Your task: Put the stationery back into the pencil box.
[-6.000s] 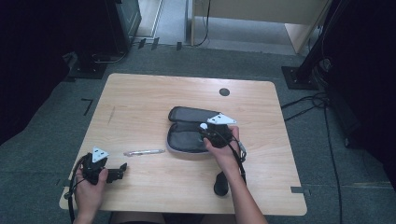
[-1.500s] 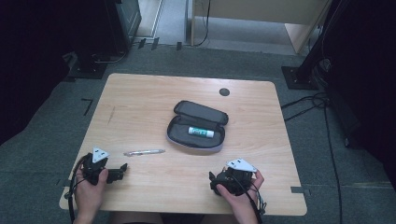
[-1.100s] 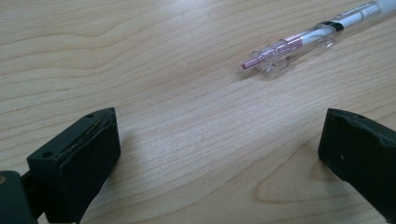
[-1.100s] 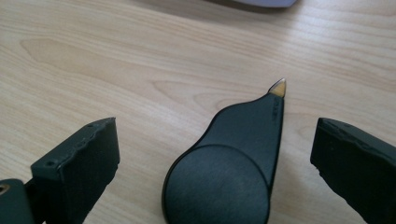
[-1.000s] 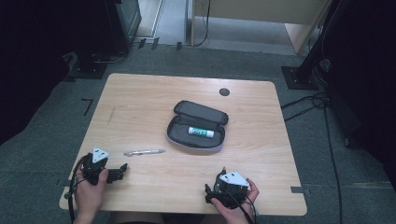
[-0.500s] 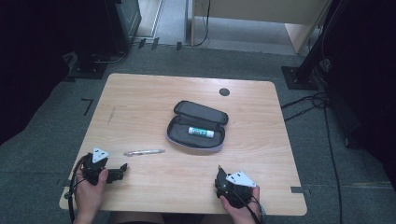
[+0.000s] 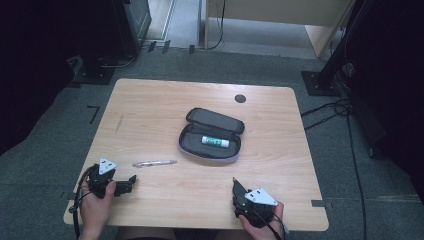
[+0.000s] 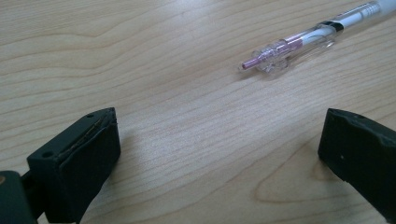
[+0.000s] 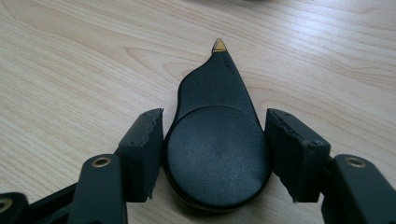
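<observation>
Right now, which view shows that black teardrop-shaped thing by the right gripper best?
The right gripper view: the black teardrop-shaped thing sits between the jaws, gold tip pointing away. In the high view it is a dark sliver ahead of the right gripper.

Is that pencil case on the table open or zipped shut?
Open: the pencil case has its lid folded back, a glue stick inside.
</observation>
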Available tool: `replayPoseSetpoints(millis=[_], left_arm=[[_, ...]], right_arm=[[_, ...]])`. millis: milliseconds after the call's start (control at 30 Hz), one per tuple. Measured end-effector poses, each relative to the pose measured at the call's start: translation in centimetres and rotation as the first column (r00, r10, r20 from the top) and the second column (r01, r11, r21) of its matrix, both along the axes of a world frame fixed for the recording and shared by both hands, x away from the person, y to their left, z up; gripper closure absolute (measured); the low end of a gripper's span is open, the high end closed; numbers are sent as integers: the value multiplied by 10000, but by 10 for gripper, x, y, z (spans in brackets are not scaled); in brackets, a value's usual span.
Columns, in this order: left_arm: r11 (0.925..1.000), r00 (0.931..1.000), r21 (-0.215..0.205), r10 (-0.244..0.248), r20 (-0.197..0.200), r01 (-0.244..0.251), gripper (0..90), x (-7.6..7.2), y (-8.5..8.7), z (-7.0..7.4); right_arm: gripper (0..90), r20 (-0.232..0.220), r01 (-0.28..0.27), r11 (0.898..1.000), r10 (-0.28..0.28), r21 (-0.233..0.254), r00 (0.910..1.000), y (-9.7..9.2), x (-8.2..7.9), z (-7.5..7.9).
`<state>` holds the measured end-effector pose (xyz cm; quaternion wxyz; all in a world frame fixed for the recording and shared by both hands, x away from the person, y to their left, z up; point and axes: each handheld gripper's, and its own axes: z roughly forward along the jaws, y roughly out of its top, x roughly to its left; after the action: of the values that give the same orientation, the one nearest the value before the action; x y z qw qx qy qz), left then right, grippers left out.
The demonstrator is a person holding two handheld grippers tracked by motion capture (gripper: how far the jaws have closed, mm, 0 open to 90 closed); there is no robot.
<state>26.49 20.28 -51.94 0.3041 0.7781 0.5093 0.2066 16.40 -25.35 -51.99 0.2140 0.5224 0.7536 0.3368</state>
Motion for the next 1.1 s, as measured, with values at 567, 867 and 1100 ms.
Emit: replayPoseSetpoints(millis=[567, 867, 1100], left_arm=[[10000, 10000, 10, -10, -8, 10, 0, 0, 0, 0], [10000, 10000, 9, -12, -12, 12, 0, 0, 0, 0], [10000, 10000, 1, -1, -1, 1, 0, 0, 0, 0]], right_arm=[[416, 355, -382, 9992, 377, 144, 9987, -5, -4, -3], [418, 205, -538, 9971, 528, 542, 9984, -5, 3, 4], [419, 458, -657, 9947, 622, 796, 9970, -7, 10, 18]])
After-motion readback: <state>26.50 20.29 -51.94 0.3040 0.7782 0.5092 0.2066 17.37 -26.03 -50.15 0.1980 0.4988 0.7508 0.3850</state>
